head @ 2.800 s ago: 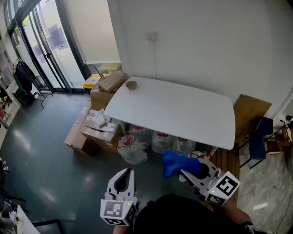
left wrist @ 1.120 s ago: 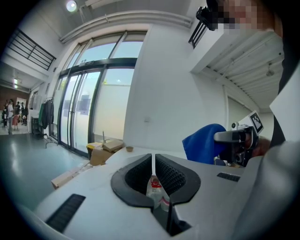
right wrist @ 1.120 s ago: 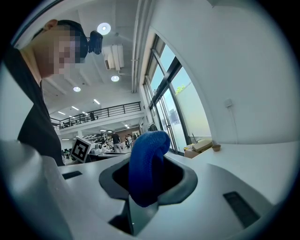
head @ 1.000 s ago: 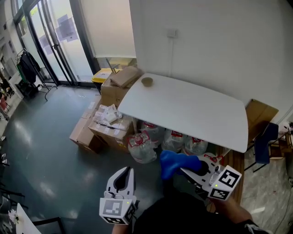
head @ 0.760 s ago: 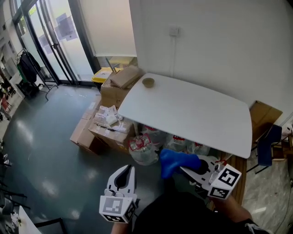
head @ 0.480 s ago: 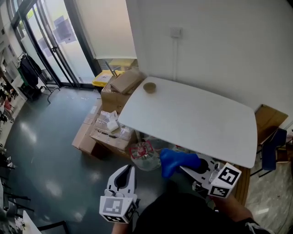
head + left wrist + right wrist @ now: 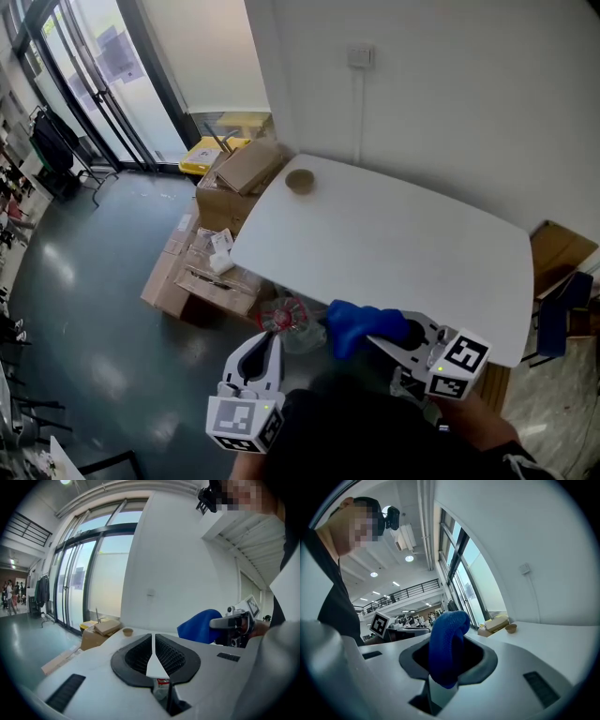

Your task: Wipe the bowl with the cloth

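Note:
A small tan bowl (image 7: 300,181) stands at the far left corner of the white table (image 7: 394,244); it also shows small in the left gripper view (image 7: 127,631) and the right gripper view (image 7: 511,628). My right gripper (image 7: 377,334) is shut on a blue cloth (image 7: 361,325), which bunches up over its jaws (image 7: 446,644) just short of the table's near edge. My left gripper (image 7: 265,352) is shut with nothing in it, its jaws pressed together (image 7: 153,641), and it hangs over the floor in front of the table. Both are well short of the bowl.
Cardboard boxes (image 7: 202,272) are stacked left of the table, and plastic bottles (image 7: 286,319) lie under its near edge. Glass doors (image 7: 84,84) and a yellow bin (image 7: 202,155) stand at the far left. A chair (image 7: 562,319) is at the right.
The table and bowl have come closer and lower in the head view as both grippers travel forward together. The cloth stays in the right gripper, and the left stays shut.

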Action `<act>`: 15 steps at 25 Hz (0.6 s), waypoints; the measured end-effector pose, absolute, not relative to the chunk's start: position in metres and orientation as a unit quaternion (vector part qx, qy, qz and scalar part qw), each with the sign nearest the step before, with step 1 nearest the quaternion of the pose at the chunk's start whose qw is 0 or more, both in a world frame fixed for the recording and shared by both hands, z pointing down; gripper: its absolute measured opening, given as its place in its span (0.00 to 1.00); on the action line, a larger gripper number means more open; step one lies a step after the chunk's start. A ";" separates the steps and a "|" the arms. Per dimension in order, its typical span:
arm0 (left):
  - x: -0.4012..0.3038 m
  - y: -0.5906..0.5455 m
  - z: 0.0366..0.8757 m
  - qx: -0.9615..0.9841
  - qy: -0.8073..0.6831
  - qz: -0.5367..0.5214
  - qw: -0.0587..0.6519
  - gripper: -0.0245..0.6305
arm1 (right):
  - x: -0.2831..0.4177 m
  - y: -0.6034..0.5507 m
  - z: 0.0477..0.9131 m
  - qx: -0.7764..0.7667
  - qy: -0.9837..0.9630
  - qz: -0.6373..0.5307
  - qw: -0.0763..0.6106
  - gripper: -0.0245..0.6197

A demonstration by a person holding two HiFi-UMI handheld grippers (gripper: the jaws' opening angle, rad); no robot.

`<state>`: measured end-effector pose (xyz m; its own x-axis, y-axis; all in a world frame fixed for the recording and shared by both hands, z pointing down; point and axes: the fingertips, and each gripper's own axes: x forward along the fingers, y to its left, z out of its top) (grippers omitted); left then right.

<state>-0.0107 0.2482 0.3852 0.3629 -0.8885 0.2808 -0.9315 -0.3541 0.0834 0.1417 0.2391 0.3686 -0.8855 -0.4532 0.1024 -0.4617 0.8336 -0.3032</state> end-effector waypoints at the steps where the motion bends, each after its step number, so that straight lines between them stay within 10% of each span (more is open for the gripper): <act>1: -0.007 0.243 0.387 0.820 -0.552 0.095 0.118 0.09 | 0.142 0.233 0.371 0.240 -0.956 0.167 0.013 0.16; 15: -0.068 0.133 0.394 0.837 -0.525 0.075 0.132 0.09 | 0.077 0.136 0.378 0.266 -0.947 0.180 0.025 0.16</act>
